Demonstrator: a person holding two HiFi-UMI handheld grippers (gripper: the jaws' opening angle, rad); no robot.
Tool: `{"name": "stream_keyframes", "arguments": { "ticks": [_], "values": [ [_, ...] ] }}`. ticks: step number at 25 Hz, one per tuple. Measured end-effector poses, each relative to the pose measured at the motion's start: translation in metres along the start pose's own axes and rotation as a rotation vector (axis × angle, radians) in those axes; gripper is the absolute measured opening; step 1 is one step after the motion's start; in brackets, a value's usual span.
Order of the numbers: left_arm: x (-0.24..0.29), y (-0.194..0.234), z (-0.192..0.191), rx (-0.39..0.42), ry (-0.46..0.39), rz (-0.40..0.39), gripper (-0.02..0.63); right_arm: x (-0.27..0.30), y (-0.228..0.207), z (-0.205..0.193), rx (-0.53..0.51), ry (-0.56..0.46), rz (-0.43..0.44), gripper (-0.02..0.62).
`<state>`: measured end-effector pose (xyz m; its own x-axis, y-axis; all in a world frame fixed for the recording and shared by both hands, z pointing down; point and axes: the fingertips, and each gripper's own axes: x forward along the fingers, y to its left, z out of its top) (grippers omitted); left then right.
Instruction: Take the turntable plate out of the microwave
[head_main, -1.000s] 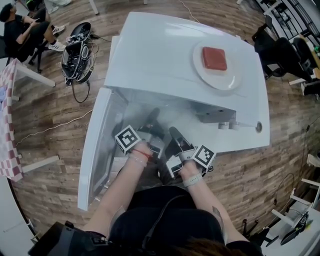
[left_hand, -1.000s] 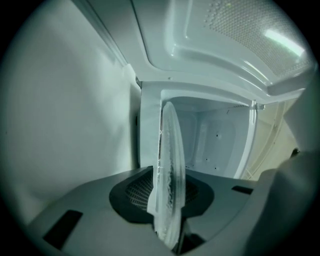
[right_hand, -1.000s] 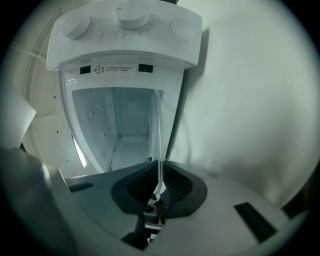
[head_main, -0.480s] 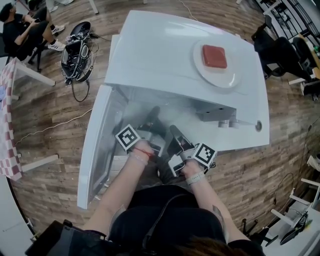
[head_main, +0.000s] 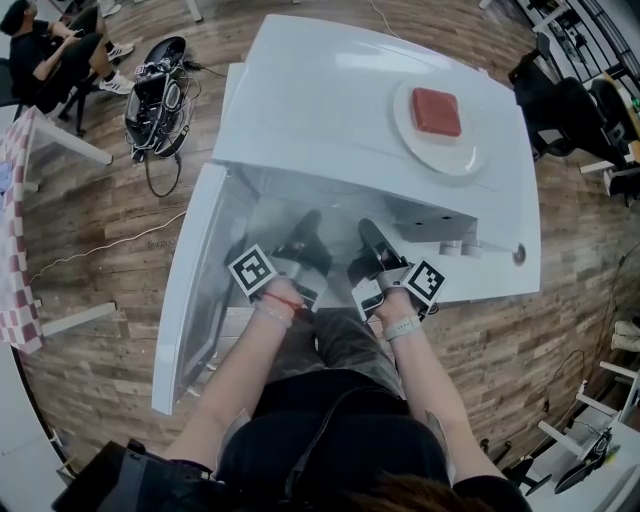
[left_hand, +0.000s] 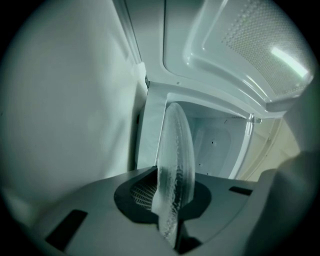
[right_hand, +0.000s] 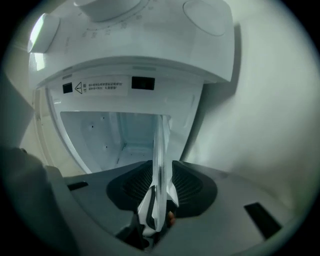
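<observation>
Currently, both grippers reach into the open cavity of the microwave. Its door stands swung out on the left side in the head view.

Task item: the glass plate sits at the mouth of the cavity, between the two grippers. Each gripper view shows it edge-on, with the white cavity walls behind it. In the head view the clear glass cannot be made out.

Left gripper: the jaws are clamped on the plate's rim. The glass fills the space between them, and only a strip of the ribbed pad shows beside it.

Right gripper: the jaws have just been opening and now stand apart. The opposite rim of the plate passes between them, but the pads do not press on it. Ribbed pad surface shows bare on both sides of the glass.

Other items:
- A white dish rests on top of the microwave, near its right end.
- A red block lies on the dish.
- Two knobs sit on the front panel, right of the cavity.
- A wood floor surrounds the unit.
- A seated person is at the upper left, well apart.
</observation>
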<state>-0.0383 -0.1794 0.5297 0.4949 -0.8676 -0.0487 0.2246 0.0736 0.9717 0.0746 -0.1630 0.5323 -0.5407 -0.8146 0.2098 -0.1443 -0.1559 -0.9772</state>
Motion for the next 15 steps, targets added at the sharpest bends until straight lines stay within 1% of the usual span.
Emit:
{"name": "stream_keyframes", "arguments": {
  "ticks": [8, 9, 10, 11, 12, 15],
  "values": [
    [-0.0091, -0.0008, -0.0033, -0.014, 0.023, -0.024, 0.041, 0.0082, 0.0002, -0.0007, 0.053, 0.015, 0.041, 0.118],
    [-0.0091, -0.0014, -0.0038, -0.008, 0.024, -0.026, 0.041, 0.0082, 0.0011, -0.0007, 0.051, 0.014, 0.046, 0.099],
    [-0.0093, -0.0021, -0.0042, 0.0, 0.022, -0.029, 0.041, 0.0082, 0.0021, -0.0007, 0.047, 0.012, 0.05, 0.067],
    [-0.0097, -0.003, -0.0042, 0.007, 0.014, -0.033, 0.041, 0.0083, 0.003, -0.0008, 0.042, 0.01, 0.053, 0.05],
    [-0.01, -0.0041, -0.0036, 0.01, -0.001, -0.04, 0.041, 0.0086, 0.0037, -0.0007, 0.037, 0.008, 0.054, 0.048],
    [-0.0098, -0.0047, 0.0026, -0.002, -0.079, -0.06, 0.041, 0.0097, 0.0049, 0.0014, 0.024, -0.005, 0.056, 0.044]
  ]
}}
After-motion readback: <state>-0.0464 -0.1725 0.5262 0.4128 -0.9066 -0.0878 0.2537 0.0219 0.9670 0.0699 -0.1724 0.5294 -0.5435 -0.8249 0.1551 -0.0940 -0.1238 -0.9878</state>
